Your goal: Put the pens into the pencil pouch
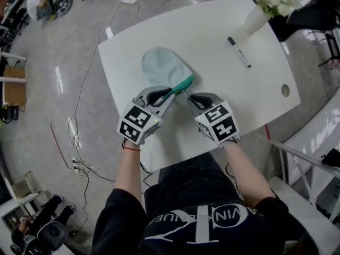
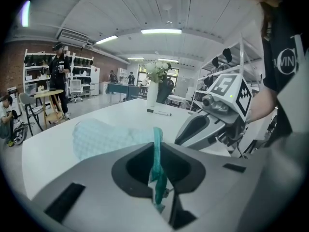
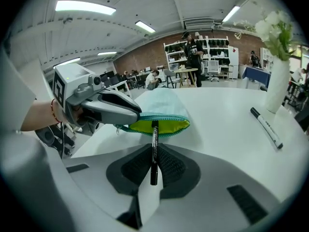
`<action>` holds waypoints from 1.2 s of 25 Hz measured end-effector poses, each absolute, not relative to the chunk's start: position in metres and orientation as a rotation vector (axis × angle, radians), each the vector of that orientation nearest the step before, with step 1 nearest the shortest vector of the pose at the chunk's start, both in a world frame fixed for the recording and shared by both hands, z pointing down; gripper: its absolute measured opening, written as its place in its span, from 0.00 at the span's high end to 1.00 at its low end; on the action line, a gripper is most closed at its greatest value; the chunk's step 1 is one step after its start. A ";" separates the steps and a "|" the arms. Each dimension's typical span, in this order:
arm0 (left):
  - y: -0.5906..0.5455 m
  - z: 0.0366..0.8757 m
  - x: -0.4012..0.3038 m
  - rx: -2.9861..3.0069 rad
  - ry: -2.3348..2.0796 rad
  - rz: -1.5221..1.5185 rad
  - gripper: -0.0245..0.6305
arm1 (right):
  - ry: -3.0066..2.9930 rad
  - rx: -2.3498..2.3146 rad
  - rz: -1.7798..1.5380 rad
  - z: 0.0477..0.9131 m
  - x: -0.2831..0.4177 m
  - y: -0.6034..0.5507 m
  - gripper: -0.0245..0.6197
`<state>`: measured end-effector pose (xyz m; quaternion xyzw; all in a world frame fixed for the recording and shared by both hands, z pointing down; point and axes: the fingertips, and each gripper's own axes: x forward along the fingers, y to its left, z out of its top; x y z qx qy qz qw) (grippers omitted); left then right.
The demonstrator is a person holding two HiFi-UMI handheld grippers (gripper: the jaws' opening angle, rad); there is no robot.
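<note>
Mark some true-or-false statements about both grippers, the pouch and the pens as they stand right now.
1. The right gripper holds a black pen aimed at the pouch. True.
2. The left gripper is empty. False: its jaws pinch the pouch's teal rim.
3. The pouch is zipped shut. False: its mouth gapes, showing yellow-green lining.
4. A second pen lies on the table near the vase. True.
</note>
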<state>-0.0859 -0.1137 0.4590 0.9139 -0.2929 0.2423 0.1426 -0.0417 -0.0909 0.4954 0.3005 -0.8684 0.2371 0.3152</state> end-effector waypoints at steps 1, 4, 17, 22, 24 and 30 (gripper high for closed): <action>-0.113 0.459 -0.085 2.636 -0.842 0.698 0.90 | -2.290 0.793 0.623 0.495 -0.043 -0.092 0.89; -0.111 0.458 -0.085 2.633 -0.839 0.682 0.90 | -2.295 0.798 0.624 0.494 -0.047 -0.096 0.89; -0.109 0.454 -0.079 2.629 -0.809 0.621 0.90 | -2.306 0.815 0.561 0.497 -0.063 -0.117 0.88; -0.115 0.454 -0.083 2.610 -0.836 0.598 0.90 | -2.346 0.834 0.570 0.500 -0.065 -0.122 0.88; -0.117 0.455 -0.084 2.601 -0.848 0.593 0.90 | -2.367 0.826 0.574 0.498 -0.064 -0.122 0.87; -0.122 0.454 -0.084 2.580 -0.872 0.545 0.90 | -2.403 0.809 0.580 0.491 -0.052 -0.113 0.85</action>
